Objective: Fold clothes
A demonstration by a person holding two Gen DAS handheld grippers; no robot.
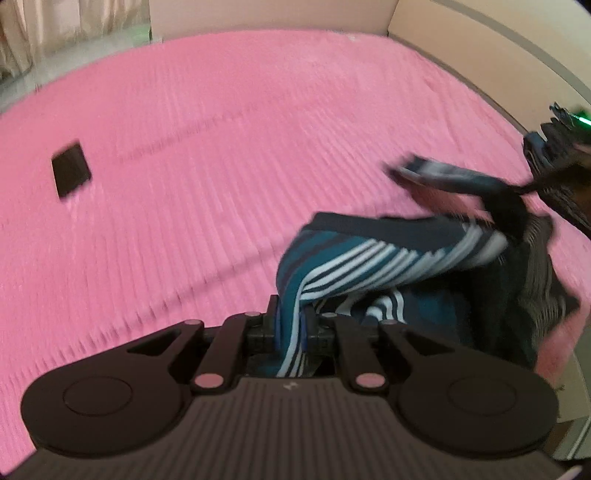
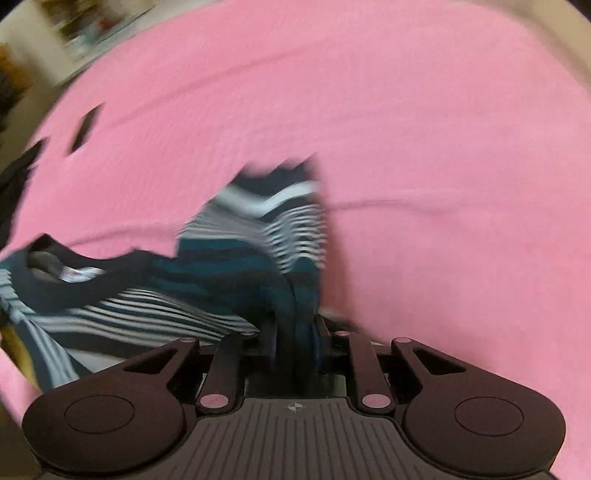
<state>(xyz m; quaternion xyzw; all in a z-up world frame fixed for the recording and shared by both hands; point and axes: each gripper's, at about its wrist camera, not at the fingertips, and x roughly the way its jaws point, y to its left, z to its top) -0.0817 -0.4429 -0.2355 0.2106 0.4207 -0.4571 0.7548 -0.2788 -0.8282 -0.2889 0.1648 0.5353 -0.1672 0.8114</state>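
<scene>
A striped shirt, navy, teal and white, hangs lifted over the pink bed cover. My left gripper is shut on a bunched edge of it, and the cloth runs up and to the right from the jaws. In the right wrist view the same striped shirt spreads to the left, with its dark neckline showing. My right gripper is shut on a teal fold of it. The right gripper's body shows dimly at the far right of the left wrist view. Both views are blurred.
A small black flat object lies on the bed cover at the left, also seen as a black object in the right view. A beige headboard or wall borders the bed at the back right. Curtains hang at the far left.
</scene>
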